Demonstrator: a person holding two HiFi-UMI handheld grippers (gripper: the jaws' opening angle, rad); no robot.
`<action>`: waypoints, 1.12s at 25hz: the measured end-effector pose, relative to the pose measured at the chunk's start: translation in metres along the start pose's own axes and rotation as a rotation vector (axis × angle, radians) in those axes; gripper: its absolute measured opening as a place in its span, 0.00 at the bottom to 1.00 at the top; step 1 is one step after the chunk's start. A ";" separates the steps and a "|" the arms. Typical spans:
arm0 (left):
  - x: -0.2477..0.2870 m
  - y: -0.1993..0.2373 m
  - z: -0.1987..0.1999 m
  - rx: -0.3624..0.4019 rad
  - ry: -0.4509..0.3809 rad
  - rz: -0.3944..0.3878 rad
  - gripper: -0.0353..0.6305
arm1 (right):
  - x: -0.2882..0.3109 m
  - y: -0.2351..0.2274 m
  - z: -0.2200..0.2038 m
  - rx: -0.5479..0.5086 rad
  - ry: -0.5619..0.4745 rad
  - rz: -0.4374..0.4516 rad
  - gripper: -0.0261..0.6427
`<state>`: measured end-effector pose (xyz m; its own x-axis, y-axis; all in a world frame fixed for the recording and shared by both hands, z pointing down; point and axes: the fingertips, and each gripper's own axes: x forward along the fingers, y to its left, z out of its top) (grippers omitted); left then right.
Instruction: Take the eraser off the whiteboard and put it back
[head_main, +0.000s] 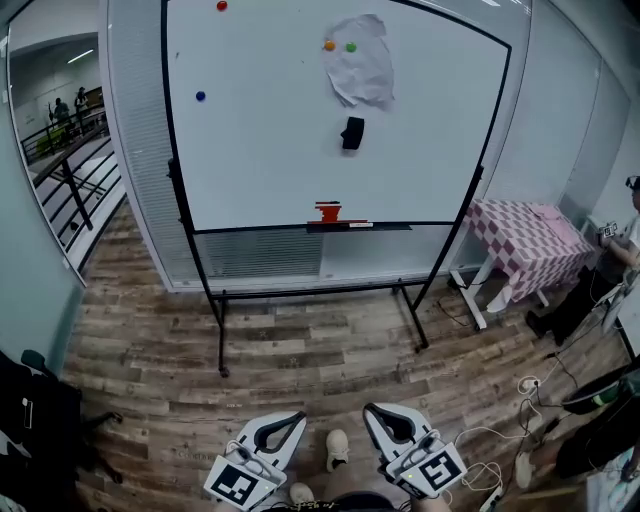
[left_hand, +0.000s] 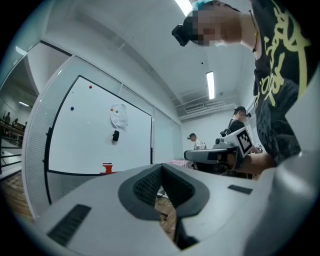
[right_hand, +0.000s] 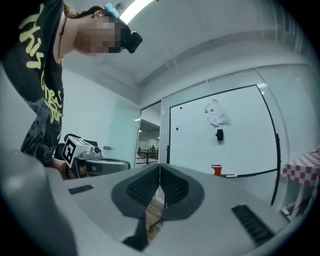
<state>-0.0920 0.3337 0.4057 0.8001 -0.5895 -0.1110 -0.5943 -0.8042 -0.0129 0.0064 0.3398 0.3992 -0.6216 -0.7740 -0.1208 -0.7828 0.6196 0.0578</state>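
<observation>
both grippers, left (head_main: 283, 432) and right (head_main: 390, 424), were closed and empty, far from the eraser (head_main: 352, 133) on the whiteboard (head_main: 260, 150).

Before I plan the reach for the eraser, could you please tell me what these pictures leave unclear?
- The red object on the whiteboard tray: too small to identify in any view.
- The eraser: too small to show what holds it on.
- The whiteboard's top left corner: cut off by the head view's upper edge.
- A person at right: cut by the head view's edge.
</observation>
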 end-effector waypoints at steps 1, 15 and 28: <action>0.002 0.003 0.000 0.000 0.003 0.004 0.06 | 0.002 -0.003 -0.003 0.004 0.014 -0.006 0.05; 0.048 0.044 -0.005 -0.006 0.021 0.026 0.06 | 0.052 -0.052 -0.003 -0.067 -0.010 0.047 0.05; 0.123 0.117 -0.007 0.036 0.034 0.059 0.06 | 0.124 -0.131 -0.016 -0.056 0.031 0.088 0.05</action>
<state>-0.0621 0.1666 0.3971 0.7654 -0.6386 -0.0791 -0.6427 -0.7650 -0.0428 0.0316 0.1608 0.3929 -0.6879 -0.7211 -0.0821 -0.7250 0.6778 0.1220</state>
